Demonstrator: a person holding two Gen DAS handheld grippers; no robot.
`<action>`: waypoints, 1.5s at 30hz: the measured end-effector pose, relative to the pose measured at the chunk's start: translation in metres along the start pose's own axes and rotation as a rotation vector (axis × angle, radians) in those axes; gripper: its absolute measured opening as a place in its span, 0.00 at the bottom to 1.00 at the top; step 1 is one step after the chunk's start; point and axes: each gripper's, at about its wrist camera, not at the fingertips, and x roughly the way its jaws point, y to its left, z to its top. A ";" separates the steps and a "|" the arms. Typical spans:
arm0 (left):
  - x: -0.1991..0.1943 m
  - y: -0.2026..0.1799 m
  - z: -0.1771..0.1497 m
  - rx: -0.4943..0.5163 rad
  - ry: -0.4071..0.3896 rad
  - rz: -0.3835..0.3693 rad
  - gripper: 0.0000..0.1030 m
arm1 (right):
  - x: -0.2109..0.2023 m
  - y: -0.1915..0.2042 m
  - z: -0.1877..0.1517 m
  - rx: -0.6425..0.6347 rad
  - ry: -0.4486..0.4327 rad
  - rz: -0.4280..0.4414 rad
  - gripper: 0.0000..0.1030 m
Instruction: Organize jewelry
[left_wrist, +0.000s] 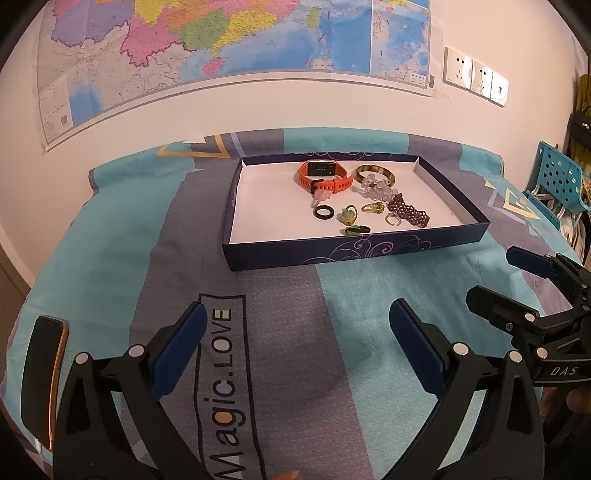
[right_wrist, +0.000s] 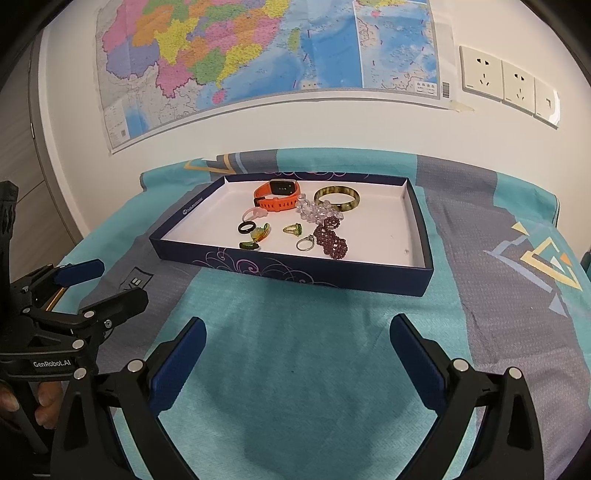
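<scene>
Right now both grippers hang over the bedsheet w/ jaws spread wide and nothing between them. Left gripper (left_wrist: 295, 332) sits above the grey stripe w/ the "Magic.LOVE" print (left_wrist: 221, 373); right gripper (right_wrist: 297, 347) sits above a teal patch of sheet (right_wrist: 295, 387), just beside the left one. Each shows at the edge of the other's view, and a bit of a hand (right_wrist: 44, 402) shows on the left tool's handle. Ahead of both tools, well apart from the fingertips, lies a shallow dark-blue box lid (left_wrist: 332, 253) w/ white inside, holding all the jewelry. Far end of it: orange smartwatch (left_wrist: 325, 177), and to its right a brownish-green bangle (left_wrist: 375, 173). Touching the bangle's near side is a clear bead bracelet (left_wrist: 376, 190), then a dark purple bead bracelet (left_wrist: 410, 214) running nearer to the grippers. Smaller bits closer to the near wall: black ring (left_wrist: 324, 212), pale pink piece (left_wrist: 319, 195) just beyond it, by the watch strap, green-yellow ring (left_wrist: 347, 216), yellow-green ring (left_wrist: 373, 208), silver ring (left_wrist: 392, 220) touching the purple beads, and a dark green piece (left_wrist: 356, 230) nearest the front wall. Left of the left gripper, a phone (left_wrist: 44, 380) w/ gold edge lies on the sheet. Beyond the bed, a map (right_wrist: 258, 55) on the wall, wall sockets (right_wrist: 509, 83) to its right.
</scene>
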 end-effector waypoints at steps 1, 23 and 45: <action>0.000 0.000 0.000 0.000 0.001 -0.001 0.94 | 0.000 0.000 0.000 0.001 0.001 -0.001 0.93; 0.002 -0.004 -0.001 0.000 0.008 -0.001 0.94 | 0.001 -0.002 -0.001 0.008 0.001 -0.002 0.93; 0.005 -0.006 -0.002 0.004 0.018 -0.003 0.94 | 0.002 -0.005 0.001 0.014 0.002 -0.003 0.93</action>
